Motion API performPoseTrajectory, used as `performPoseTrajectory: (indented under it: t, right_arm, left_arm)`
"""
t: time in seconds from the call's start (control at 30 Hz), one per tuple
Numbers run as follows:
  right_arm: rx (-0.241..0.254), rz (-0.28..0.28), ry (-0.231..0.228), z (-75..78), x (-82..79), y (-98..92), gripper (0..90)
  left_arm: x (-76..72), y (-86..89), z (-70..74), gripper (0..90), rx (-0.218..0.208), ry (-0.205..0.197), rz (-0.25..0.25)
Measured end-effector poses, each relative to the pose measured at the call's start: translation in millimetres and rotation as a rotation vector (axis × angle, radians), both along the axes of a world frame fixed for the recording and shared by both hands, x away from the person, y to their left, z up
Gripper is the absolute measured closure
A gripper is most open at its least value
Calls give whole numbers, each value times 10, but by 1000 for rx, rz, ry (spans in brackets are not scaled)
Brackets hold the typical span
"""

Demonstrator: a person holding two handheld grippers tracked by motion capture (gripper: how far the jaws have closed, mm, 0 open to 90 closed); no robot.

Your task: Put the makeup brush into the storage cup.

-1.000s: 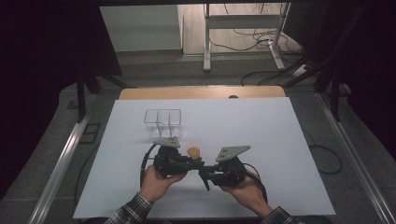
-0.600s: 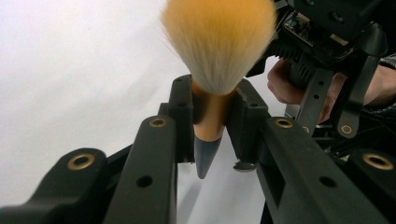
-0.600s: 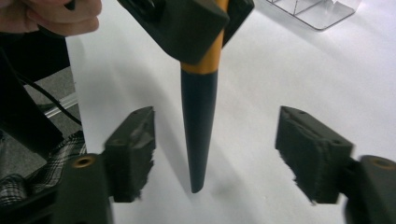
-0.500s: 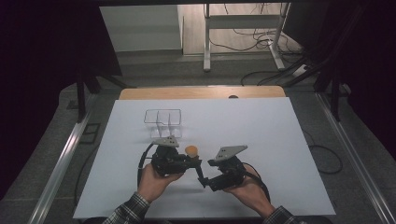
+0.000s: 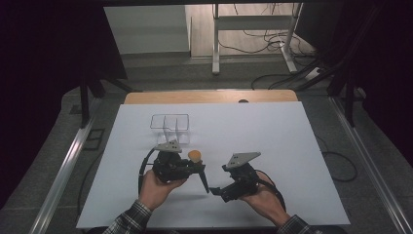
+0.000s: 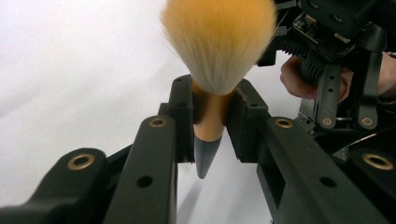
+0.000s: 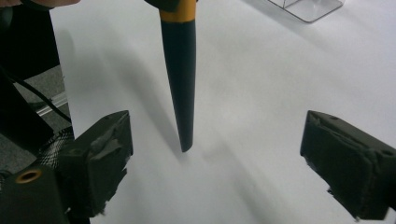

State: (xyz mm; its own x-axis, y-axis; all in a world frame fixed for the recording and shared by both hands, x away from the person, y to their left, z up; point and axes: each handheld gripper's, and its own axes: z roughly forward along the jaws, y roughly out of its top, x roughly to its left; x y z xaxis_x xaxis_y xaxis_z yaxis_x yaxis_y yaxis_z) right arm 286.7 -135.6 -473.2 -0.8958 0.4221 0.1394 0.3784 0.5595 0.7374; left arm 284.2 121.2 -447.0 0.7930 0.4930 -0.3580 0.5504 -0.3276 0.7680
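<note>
Left gripper (image 6: 210, 116) is clamping the orange-bristled, dark-handled brush (image 6: 212, 60) by its ferrule; right gripper (image 7: 215, 163) is gaping wide, gripping nothing, over the white table (image 5: 272, 131).

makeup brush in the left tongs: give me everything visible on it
The makeup brush has a full, fluffy head of orange-tan bristles paling to whitish at the base, an orange ferrule section, and a dark, smooth handle that tapers to a blunt point. The left tongs are shut on the orange section just below the bristles. In the high view the brush sits bristles away from the person, handle angling toward the open right tongs, its tip between their pads without touching them, above the white table.
</note>
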Motion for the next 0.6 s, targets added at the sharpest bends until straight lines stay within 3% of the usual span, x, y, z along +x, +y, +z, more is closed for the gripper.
performPoseTrajectory:
  t: [0.3,0.6]
  right_arm:
    - [-36,11,-10,-28,-9,-24,27]
    - [-35,-17,-8,-3,28,-113,15]
  left_arm:
    - [-8,44,10,734,27,-19,3]
    - [-18,141,32,734,43,-31,37]
